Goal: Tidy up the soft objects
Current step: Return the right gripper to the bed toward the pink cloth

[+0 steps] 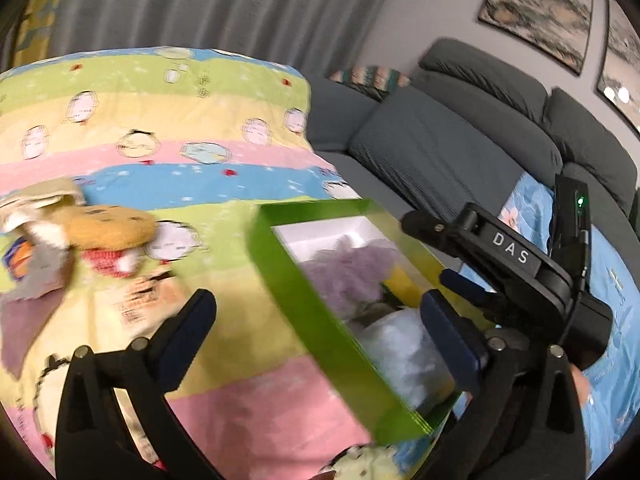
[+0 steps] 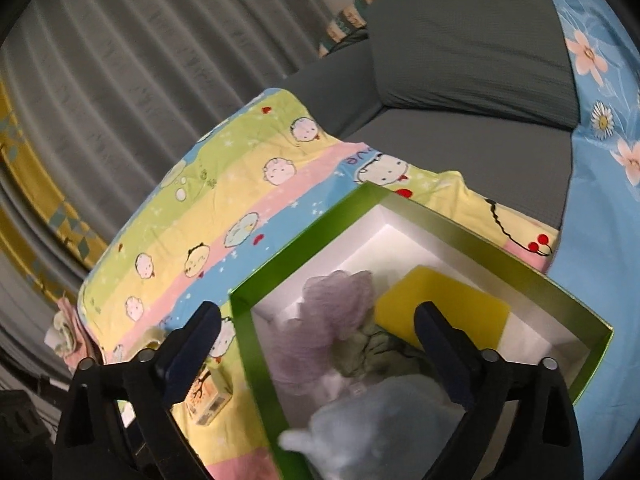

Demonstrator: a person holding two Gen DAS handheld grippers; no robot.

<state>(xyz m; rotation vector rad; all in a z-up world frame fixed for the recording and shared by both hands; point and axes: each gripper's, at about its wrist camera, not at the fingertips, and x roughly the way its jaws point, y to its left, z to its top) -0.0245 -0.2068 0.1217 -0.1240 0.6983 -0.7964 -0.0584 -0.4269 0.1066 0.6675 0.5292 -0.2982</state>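
Hovering released, your right claw [image 2: 316,340] straddles the green box [image 2: 256,360] holding purple puff [image 2: 336,312], yellow sponge [image 2: 444,312] and pale-blue plush [image 2: 372,432]; only your left claw [image 1: 320,320] (also spread, empty) shows the cookie plush [image 1: 110,226] outside on the striped blanket [image 1: 160,120].

Box [image 2: 400,216] on quilt [image 2: 192,216], soft items [image 2: 332,312] inside; plush pile [image 1: 100,232] left; sofa [image 1: 440,148] behind
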